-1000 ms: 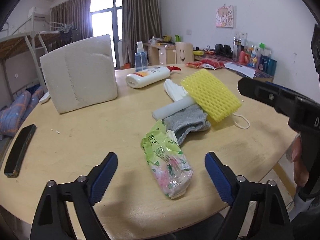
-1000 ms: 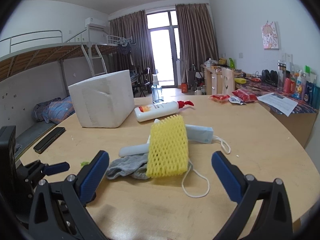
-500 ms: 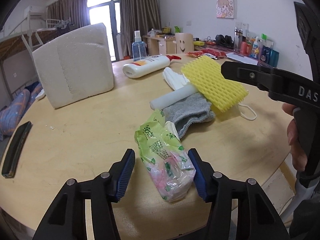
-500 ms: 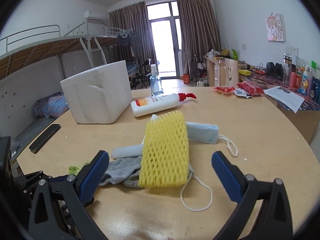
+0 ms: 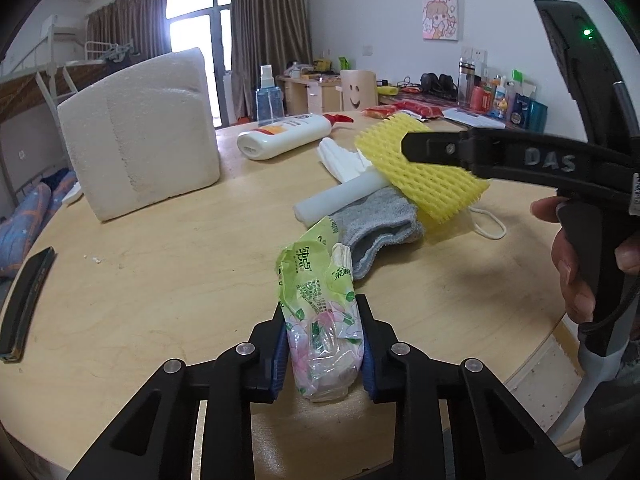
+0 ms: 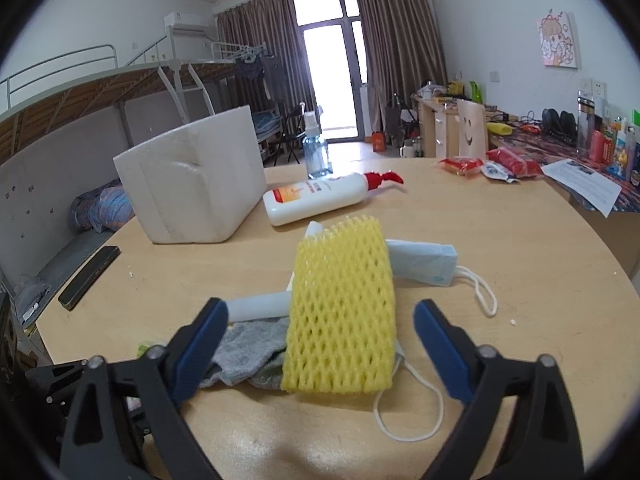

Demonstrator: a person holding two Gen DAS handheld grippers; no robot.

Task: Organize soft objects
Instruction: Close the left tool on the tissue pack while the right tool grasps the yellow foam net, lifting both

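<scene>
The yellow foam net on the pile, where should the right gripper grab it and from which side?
Grip the yellow foam net across its near end, one pad on each long edge, coming in low from the near side. It lies lengthwise toward the right gripper, whose closing jaws already straddle it without touching.

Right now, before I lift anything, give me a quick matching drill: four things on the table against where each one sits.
Things:
1. tissue pack
2. yellow foam net
3. lotion bottle
4. phone

Places:
A. lying on its side beside the white foam box
B. flat near the table's left edge
C. between the left gripper's closing pads
D. draped over the grey sock, between the right gripper's fingers

Pairs: 1-C, 2-D, 3-A, 4-B
</scene>
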